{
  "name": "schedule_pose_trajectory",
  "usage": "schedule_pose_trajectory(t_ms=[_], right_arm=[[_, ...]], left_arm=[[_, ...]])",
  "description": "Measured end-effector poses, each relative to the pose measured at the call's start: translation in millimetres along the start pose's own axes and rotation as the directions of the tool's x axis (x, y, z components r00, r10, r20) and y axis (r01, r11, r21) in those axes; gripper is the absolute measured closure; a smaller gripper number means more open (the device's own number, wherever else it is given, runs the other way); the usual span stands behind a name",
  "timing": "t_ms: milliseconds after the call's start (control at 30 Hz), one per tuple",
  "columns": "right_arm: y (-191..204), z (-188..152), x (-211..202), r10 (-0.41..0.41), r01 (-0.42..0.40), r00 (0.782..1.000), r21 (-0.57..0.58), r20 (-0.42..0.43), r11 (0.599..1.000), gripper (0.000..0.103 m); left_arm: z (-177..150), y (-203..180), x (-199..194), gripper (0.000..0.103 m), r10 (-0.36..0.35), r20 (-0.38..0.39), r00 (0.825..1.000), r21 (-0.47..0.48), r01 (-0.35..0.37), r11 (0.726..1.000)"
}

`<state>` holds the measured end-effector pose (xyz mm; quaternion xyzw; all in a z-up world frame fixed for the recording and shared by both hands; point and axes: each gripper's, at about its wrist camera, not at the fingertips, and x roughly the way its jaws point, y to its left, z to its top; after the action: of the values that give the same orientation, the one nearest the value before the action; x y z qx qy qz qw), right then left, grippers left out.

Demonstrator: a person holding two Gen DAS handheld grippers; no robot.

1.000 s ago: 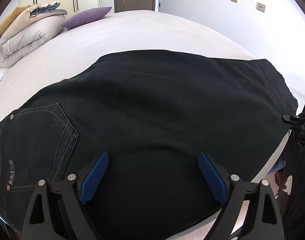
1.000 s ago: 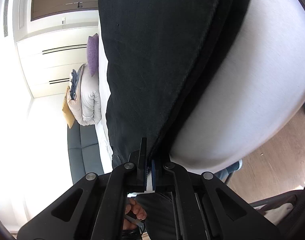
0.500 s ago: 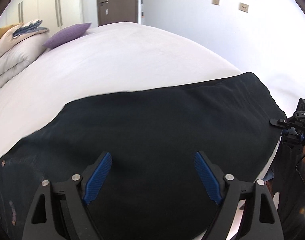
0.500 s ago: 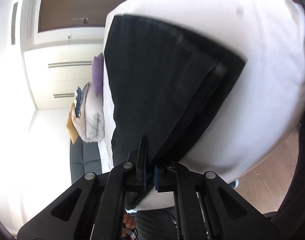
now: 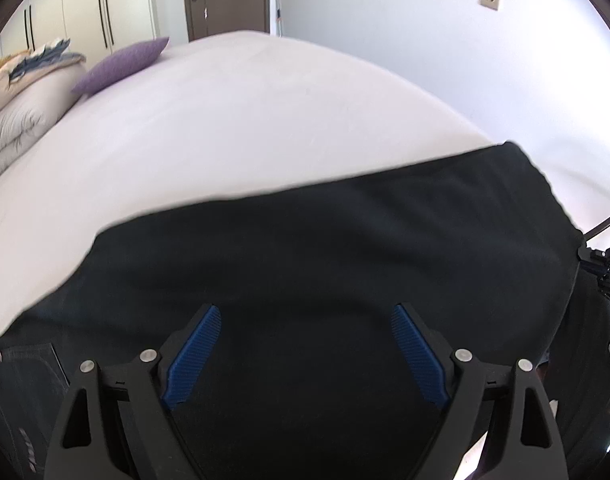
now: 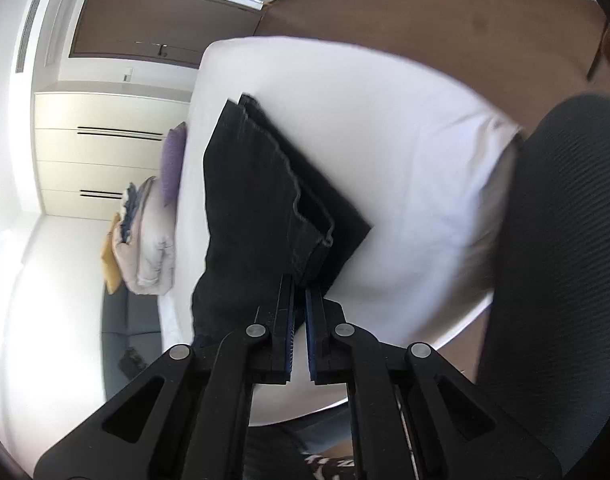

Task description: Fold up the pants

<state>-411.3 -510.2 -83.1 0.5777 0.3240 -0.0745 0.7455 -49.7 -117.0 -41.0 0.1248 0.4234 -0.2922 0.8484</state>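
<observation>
Black denim pants lie flat across the near side of a white bed, with a back pocket at the lower left. My left gripper hovers over the middle of the cloth; its jaws are wide and still opening, gripping nothing. In the right wrist view the leg ends lie stacked, hems showing. My right gripper pinches the near hem corner at its tips. Its jaws are starting to open, and a thin gap shows lower between the pads. It also shows at the leg end.
A purple pillow and a folded duvet lie at the bed's far left. A dark mesh chair stands close on the right, over brown wooden floor. A grey sofa sits beyond the bed's edge.
The left view has slid along the pants, so the pocket now sits at the lower left corner. The right gripper drew back with the hem, more bed shows, and its pads have parted slightly.
</observation>
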Motion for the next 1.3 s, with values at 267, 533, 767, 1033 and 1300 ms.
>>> schedule_pose_trajectory(t_ms=[267, 533, 767, 1033, 1300], right_arm=[[97.8, 13.3, 8.0, 0.06, -0.067, 0.998, -0.33, -0.032, 0.942, 0.094], [105.6, 37.9, 141.7, 0.002, -0.093, 0.943, -0.259, -0.332, 0.962, 0.094], [71.5, 90.2, 143.4, 0.082, -0.116, 0.979, -0.175, -0.188, 0.978, 0.103], [40.9, 141.7, 68.1, 0.041, -0.027, 0.99, -0.103, 0.133, 0.994, 0.103], [94.5, 62.7, 65.2, 0.147, -0.191, 0.974, -0.278, -0.171, 0.941, 0.096]], left_arm=[[34.3, -2.3, 32.2, 0.014, 0.009, -0.036, 0.999, 0.038, -0.008, 0.999], [37.9, 21.5, 65.8, 0.009, 0.051, -0.082, 0.995, 0.03, -0.048, 0.998], [45.8, 40.1, 76.3, 0.004, 0.07, -0.052, 0.996, -0.048, -0.073, 0.996], [43.9, 54.7, 58.5, 0.009, 0.124, 0.022, 0.992, -0.124, -0.12, 0.985], [23.4, 28.1, -1.4, 0.011, 0.075, 0.097, 0.992, -0.083, -0.067, 0.994]])
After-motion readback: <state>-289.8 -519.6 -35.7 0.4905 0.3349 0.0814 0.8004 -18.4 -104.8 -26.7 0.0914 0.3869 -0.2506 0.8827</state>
